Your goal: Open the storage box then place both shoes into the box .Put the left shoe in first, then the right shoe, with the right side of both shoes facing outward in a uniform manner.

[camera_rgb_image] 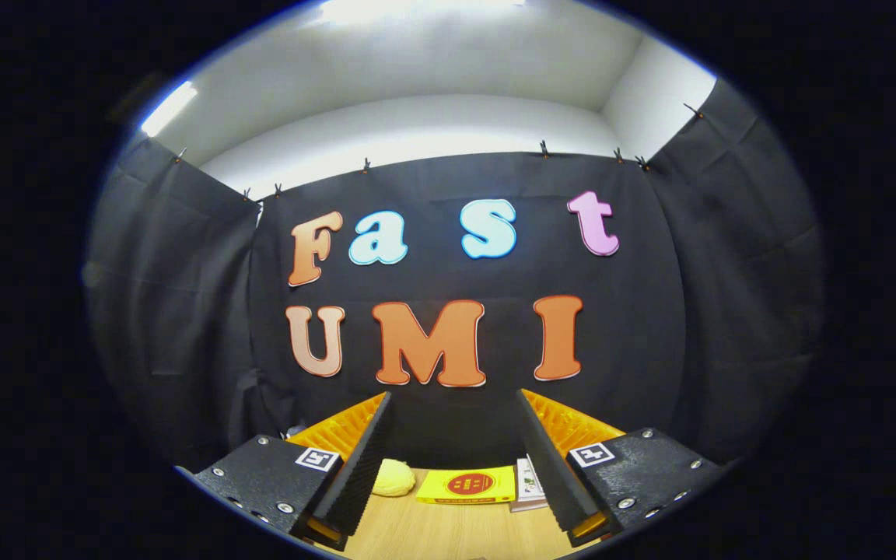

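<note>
Presently tool (456, 459) fingers spread, empty; yellow packet (467, 485) beyond.

Gripper (454, 459) level, fingers (355, 482) spread wide, holding nothing.

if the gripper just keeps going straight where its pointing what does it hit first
Probably the black cloth wall at the far end of the wooden table. The gripper is open with nothing between its fingers; the yellow packet lies lower, on the table, likely under that line. Depth is unclear.
</note>
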A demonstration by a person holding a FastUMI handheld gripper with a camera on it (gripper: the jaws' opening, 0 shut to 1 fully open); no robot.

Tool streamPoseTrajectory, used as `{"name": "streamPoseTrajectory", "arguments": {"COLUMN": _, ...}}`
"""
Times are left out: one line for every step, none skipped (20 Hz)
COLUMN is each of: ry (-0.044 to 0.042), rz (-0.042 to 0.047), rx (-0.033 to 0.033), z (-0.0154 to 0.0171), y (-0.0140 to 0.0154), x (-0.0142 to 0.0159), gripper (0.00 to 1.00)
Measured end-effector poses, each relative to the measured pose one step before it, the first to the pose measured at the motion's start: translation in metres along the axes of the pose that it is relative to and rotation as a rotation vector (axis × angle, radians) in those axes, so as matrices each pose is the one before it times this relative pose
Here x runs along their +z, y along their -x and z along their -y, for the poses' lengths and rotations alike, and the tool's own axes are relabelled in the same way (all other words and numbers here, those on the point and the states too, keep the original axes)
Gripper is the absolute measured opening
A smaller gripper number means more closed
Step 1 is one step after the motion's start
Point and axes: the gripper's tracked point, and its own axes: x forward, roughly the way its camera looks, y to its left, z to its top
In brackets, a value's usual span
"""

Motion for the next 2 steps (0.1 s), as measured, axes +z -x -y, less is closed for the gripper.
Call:
{"name": "streamPoseTrajectory", "arguments": {"ry": 0.01333, "rz": 0.02624, "rx": 0.01086, "z": -0.00322, "y": 0.00027, "x": 0.00622, "gripper": 0.92}}
{"name": "streamPoseTrajectory", "arguments": {"ry": 0.0105, "rz": 0.02228, "rx": 0.01547, "z": -0.00477, "y": 0.00118, "x": 0.00571, "gripper": 0.92}}
